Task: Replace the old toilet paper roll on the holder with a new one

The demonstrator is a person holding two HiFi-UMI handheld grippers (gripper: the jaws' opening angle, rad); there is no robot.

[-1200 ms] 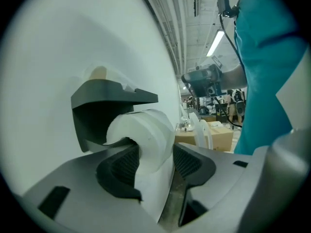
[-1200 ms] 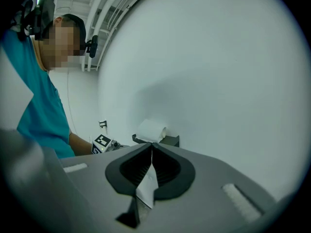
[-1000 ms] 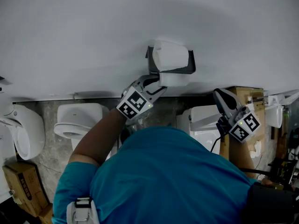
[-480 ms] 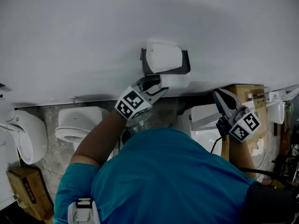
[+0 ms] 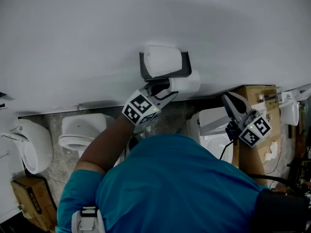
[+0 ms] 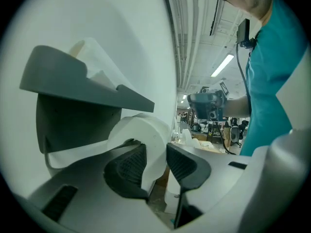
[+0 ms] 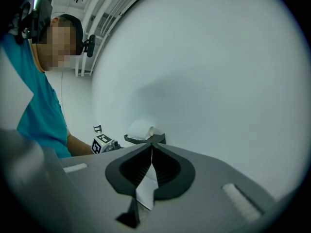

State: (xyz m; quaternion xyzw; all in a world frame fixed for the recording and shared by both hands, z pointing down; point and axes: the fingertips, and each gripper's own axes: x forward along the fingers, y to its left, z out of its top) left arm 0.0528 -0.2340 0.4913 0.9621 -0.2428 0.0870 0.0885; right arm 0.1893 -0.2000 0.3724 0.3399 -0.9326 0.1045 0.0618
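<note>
Roll's place: the toilet paper roll (image 5: 187, 83) (image 6: 146, 130) sits just under the holder (image 5: 185, 64) (image 6: 73, 89) on the wall (image 5: 97, 33).
Roll's axis: the long axis lies level and along the wall. In the head view its right end juts past the holder's right edge. In the left gripper view an end face turns towards the camera.
Roll's look: plain white, smooth and rounded, with a thick wound wall. A flat white band of paper runs off to its left, under the holder.
Holder: dark grey, with a flat shelf on top. A second roll (image 5: 163, 59) (image 7: 140, 128), also white, lies on that shelf with its axis along the wall too.
Left gripper (image 5: 167, 88) (image 6: 154, 149): its jaws have just been closing. They clamp the roll's wall, one pad over the end face and the other against the outer curve.
Right gripper (image 5: 227, 97) (image 7: 151, 149): jaws together, pinching a thin paper scrap (image 7: 145, 191) that hangs below the pads. It is held well apart from the holder, off to the right.
Open room: bare wall lies above and to both sides of the holder, and the roll's right end is free.
Below: a white toilet (image 5: 80, 127) stands on the grey floor at the left. A cardboard box (image 5: 257, 97) stands near the right gripper.
</note>
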